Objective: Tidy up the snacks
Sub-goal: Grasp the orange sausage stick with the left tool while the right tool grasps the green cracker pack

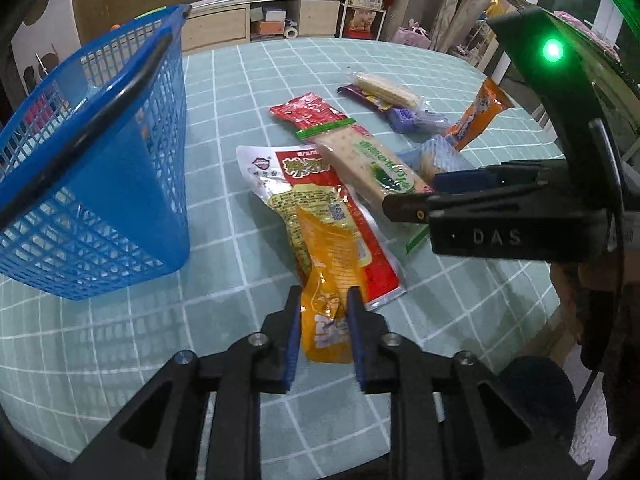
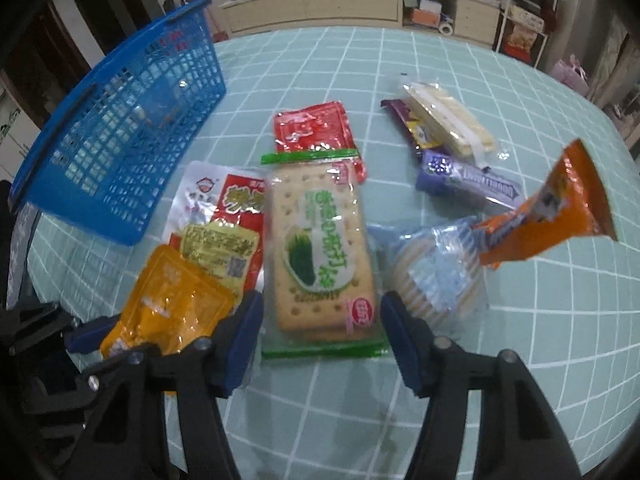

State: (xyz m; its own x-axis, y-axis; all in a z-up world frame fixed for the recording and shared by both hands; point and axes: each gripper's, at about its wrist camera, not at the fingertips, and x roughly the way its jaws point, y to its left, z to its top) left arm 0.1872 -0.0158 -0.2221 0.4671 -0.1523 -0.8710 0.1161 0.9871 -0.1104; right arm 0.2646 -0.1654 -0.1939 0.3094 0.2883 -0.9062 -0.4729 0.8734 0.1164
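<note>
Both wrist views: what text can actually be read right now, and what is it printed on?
"DAS": raised letters on the right gripper body, seen in the left wrist view.
Green-edged cracker pack: green characters, too blurred to read.
Red-and-white snack bag: large yellow characters, not legible.
Purple bar wrapper: white lettering, too blurred.
Yellow pouch, orange wrapper: print unreadable.

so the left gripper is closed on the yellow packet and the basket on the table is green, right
Not quite: the basket is blue, not green, as both wrist views show. The rest holds: in the left wrist view the left gripper has its pads pressed on the yellow packet, and the basket stands on the table.
</note>
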